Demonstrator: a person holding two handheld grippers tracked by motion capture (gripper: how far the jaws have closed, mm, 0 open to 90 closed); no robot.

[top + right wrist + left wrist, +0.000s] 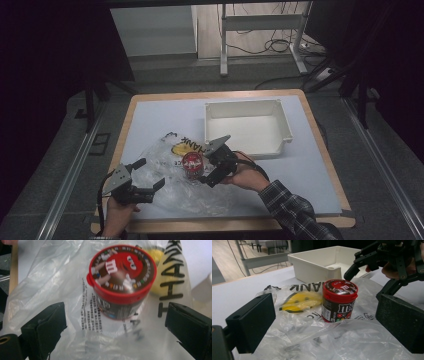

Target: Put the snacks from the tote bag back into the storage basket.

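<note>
My right gripper (pixel 206 167) hangs over the candy tub (pixel 192 165), its fingers (pixel 45 327) spread wide with nothing between them. In the right gripper view the tub stands just ahead of those fingers, centred in the gap, its red lid facing me and slightly blurred. It stands upright on the clear plastic bag (pixel 172 187), which lies crumpled on the table (pixel 300 165) under and around both sets of fingers.

My left gripper (pixel 145 187) sits low at the near edge of the bag, fingers (pixel 253 320) also spread apart and holding nothing. In the left gripper view the candy tub (pixel 339 301) stands beyond them, between the two pads but nearer the one at the right of that view, well clear of both. The bag's yellow smiley print (pixel 298 301) lies flat beside the tub, toward the pad at the left of that view.

Past the tub, farther from both grippers, stands the white bin (pixel 247 127), open at the top. In the left gripper view my right gripper (pixel 384 257) looms above and behind the tub, near the white bin (pixel 317 263).
</note>
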